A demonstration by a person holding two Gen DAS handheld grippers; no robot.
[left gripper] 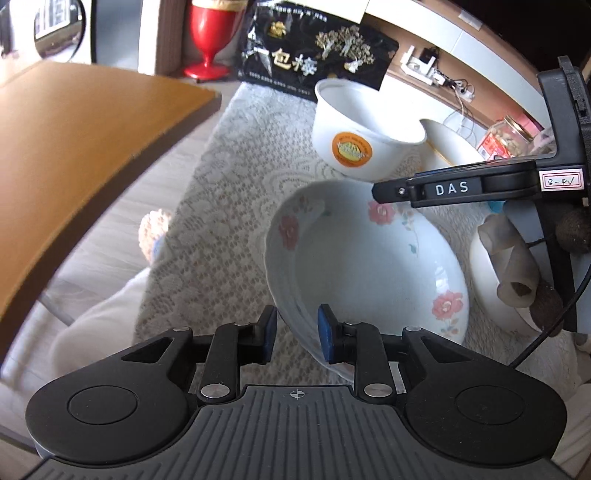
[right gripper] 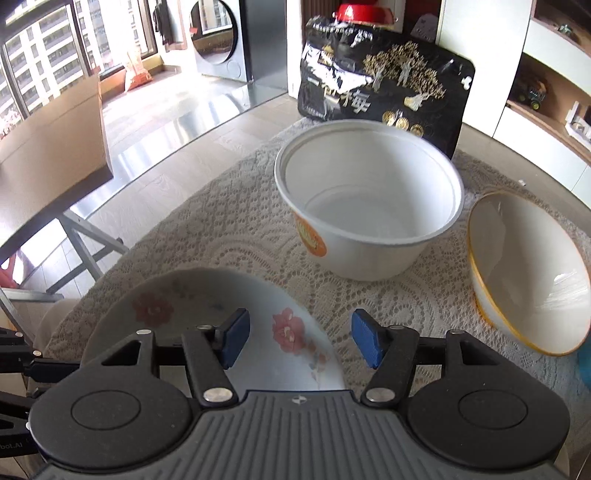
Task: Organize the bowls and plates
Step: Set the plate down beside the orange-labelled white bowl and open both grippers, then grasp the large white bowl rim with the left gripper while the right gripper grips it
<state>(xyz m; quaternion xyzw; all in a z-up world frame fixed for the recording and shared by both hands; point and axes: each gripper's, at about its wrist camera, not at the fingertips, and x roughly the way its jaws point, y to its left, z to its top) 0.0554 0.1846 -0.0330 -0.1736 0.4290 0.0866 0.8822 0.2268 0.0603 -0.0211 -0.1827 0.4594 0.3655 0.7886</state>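
A floral plate (left gripper: 369, 266) lies on the lace-covered table. My left gripper (left gripper: 297, 334) has its jaws on either side of the plate's near rim, a gap still showing at the left pad. My right gripper (right gripper: 301, 341) is open and empty above the plate's right edge (right gripper: 258, 314); it also shows in the left wrist view (left gripper: 384, 194). A white paper bowl with an orange label (right gripper: 369, 206) stands behind the plate (left gripper: 365, 129). A white bowl with a gold rim (right gripper: 528, 273) lies tilted at the right (left gripper: 454, 142).
A black snack bag (right gripper: 384, 85) stands at the back of the table. A red goblet (left gripper: 210, 33) is behind it. A white dish with dark items (left gripper: 498, 280) sits right of the plate. A jar (left gripper: 506, 136) is far right. A wooden table (left gripper: 74, 147) stands left.
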